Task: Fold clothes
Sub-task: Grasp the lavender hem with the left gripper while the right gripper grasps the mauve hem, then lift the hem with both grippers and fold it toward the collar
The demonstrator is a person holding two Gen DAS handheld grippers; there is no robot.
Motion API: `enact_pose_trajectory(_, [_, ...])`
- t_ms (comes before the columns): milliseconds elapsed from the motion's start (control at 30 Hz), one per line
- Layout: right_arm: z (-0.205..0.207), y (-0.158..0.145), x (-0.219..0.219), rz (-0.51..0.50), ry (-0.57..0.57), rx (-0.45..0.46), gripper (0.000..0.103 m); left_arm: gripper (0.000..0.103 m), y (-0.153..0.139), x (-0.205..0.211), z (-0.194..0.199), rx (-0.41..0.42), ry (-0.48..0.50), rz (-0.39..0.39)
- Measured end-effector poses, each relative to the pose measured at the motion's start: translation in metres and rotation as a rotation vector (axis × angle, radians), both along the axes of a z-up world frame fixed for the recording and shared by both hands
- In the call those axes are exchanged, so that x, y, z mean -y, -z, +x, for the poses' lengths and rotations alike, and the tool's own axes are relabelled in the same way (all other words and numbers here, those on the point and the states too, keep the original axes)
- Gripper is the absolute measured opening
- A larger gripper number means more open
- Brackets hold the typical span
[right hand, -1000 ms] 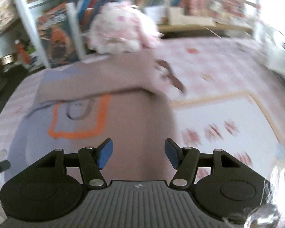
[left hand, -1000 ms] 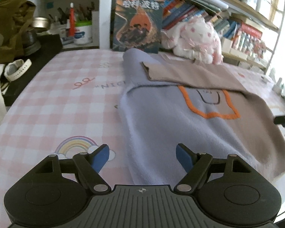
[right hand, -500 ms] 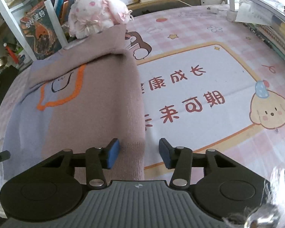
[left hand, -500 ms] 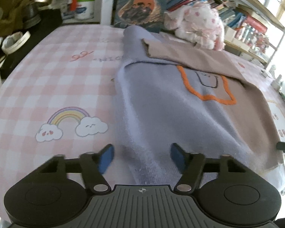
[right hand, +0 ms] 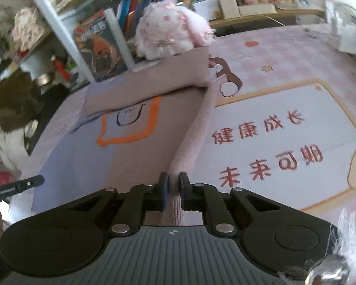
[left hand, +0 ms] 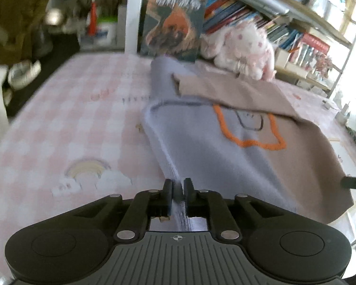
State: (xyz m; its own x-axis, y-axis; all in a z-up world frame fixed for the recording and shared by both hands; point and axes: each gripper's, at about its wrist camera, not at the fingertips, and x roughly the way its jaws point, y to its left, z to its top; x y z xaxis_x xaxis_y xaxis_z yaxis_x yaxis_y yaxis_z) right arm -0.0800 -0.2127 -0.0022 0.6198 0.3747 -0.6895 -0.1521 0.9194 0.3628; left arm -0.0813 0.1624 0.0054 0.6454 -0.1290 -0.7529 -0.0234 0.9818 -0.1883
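A sweater (left hand: 201, 147), half lavender and half taupe with an orange outline on the chest, lies flat on the pink checked tablecloth (left hand: 66, 123), its sleeves folded across the top. My left gripper (left hand: 177, 191) is closing, and its pads pinch the lavender hem corner nearest me. My right gripper (right hand: 173, 187) has its pads pressed on the taupe hem corner of the sweater (right hand: 140, 147) at its right edge. The fabric bunches into a ridge running away from each pair of jaws. The tip of the other gripper shows at the edge of each view.
A pink plush rabbit (left hand: 244, 47) and a standing book (left hand: 173, 23) sit at the table's far edge, before shelves of books. A printed mat (right hand: 284, 142) with red characters lies to the right of the sweater. Dark clutter and a white shoe (left hand: 23, 71) are far left.
Both grippers went from wide open to pinched on the near hem corners of the sweater. The fabric at each corner has gathered between the pads.
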Motion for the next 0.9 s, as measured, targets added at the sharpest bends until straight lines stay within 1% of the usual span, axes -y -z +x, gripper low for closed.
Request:
enact_pose_trajectory(67, [0.006,0.004,-0.003,-0.027,-0.001,-0.038,0.010,0.021,0.009,-0.013,0.002,-0.056,-0.053,-0.079])
enact_pose_trajectory(100, [0.008,0.007,-0.002,-0.024,0.006,-0.055,0.011,0.024,0.013,-0.019,0.002,-0.078,-0.077,-0.121])
enact_pose_trajectory(133, [0.008,0.010,-0.001,-0.019,0.016,-0.072,0.014,0.029,0.016,-0.026,0.001,-0.093,-0.095,-0.171])
enact_pose_trajectory(167, [0.009,0.012,0.001,-0.014,0.026,-0.089,0.015,0.031,0.018,-0.032,-0.001,-0.102,-0.110,-0.221])
enact_pose_trajectory(233, [0.008,0.018,0.004,0.002,0.039,-0.115,0.016,0.031,0.023,-0.040,-0.005,-0.115,-0.132,-0.297])
enact_pose_trajectory(300, [0.010,0.023,0.008,0.025,0.054,-0.140,0.016,0.031,0.027,-0.042,-0.008,-0.121,-0.145,-0.335])
enact_pose_trajectory(433, [0.010,0.030,0.013,0.070,0.078,-0.166,0.017,0.031,0.029,-0.040,-0.008,-0.115,-0.146,-0.351])
enact_pose_trajectory(600, [0.014,0.032,0.016,0.132,0.103,-0.168,0.017,0.031,0.031,-0.042,-0.003,-0.111,-0.140,-0.374])
enact_pose_trajectory(800, [0.016,0.035,0.022,0.181,0.135,-0.189,0.014,0.031,0.029,-0.036,0.000,-0.108,-0.105,-0.343])
enact_pose_trajectory(900, [0.017,0.034,0.019,0.163,0.131,-0.186,0.013,0.020,0.028,-0.034,-0.001,-0.106,-0.099,-0.314])
